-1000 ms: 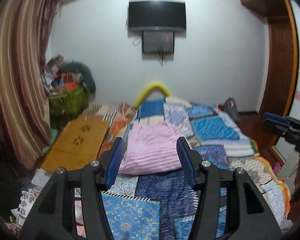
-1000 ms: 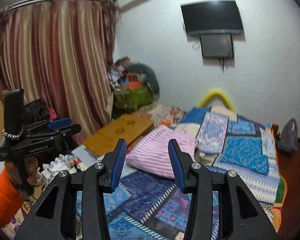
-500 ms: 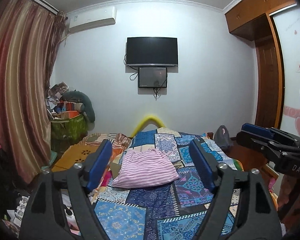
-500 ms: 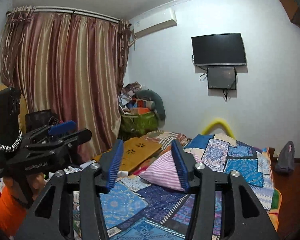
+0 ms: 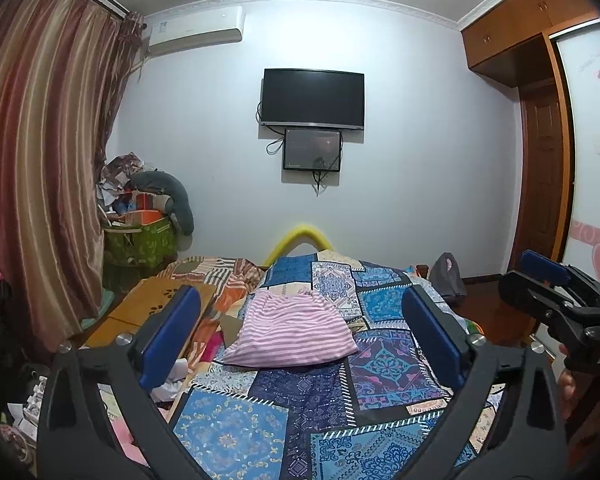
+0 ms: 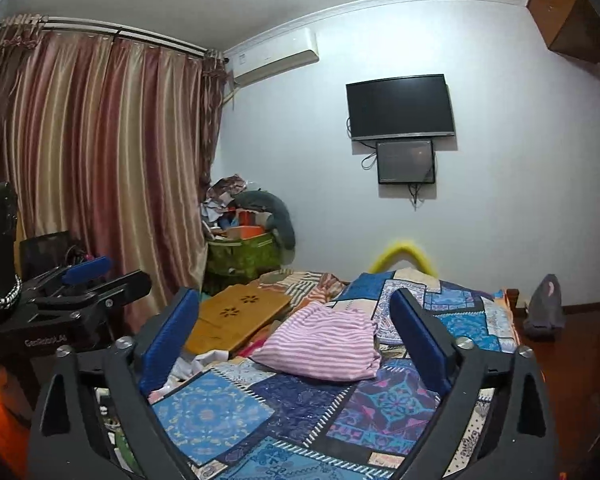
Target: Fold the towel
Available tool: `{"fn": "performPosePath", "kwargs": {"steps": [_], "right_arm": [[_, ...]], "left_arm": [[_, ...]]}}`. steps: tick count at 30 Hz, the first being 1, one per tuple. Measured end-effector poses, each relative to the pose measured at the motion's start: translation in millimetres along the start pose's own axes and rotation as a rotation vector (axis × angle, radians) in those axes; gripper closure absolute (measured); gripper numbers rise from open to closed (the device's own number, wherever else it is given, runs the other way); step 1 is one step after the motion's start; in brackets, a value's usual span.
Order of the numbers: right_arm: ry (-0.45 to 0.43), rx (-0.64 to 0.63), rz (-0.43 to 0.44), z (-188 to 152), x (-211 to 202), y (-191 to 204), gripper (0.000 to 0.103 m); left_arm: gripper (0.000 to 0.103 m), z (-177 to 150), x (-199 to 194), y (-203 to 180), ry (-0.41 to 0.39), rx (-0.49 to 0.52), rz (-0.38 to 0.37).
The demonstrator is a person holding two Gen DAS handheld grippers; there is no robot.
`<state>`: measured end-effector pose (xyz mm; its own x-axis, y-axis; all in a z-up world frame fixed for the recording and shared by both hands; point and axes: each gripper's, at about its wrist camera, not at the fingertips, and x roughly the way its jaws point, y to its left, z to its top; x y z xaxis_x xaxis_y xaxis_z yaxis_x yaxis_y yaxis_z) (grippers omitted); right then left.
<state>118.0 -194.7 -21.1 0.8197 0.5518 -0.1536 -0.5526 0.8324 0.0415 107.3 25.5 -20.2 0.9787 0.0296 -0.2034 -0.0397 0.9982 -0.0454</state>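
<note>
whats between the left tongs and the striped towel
Only bare patchwork bedspread lies between the open left tongs and the towel, seen in the left wrist view.

Patchwork bed [image 5: 380, 364], folded striped towel [image 5: 292, 330] atop

Both grippers, the left gripper [image 5: 300, 332] and the right gripper [image 6: 294, 332], were matte black frames with silver screw heads, blue ribbed pads [image 5: 171, 334] and white lettering; beside the left one showed an orange sleeve [image 6: 0, 420].
</note>
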Motion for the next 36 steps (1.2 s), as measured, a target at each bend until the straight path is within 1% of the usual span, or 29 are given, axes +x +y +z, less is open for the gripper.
{"fn": "performPosePath", "kwargs": {"steps": [5, 18, 36], "right_arm": [[0.006, -0.009, -0.017, -4, 0, 5, 0.001], [0.039, -0.018, -0.028, -6, 3, 8, 0.001], [0.048, -0.014, -0.035, -4, 3, 6, 0.001]], "left_arm": [[0.0, -3, 2, 0, 0.006, 0.01, 0.009], [0.0, -8, 11, -1, 0.016, 0.024, 0.017], [0.0, -13, 22, 7, 0.046, -0.004, 0.002]]}}
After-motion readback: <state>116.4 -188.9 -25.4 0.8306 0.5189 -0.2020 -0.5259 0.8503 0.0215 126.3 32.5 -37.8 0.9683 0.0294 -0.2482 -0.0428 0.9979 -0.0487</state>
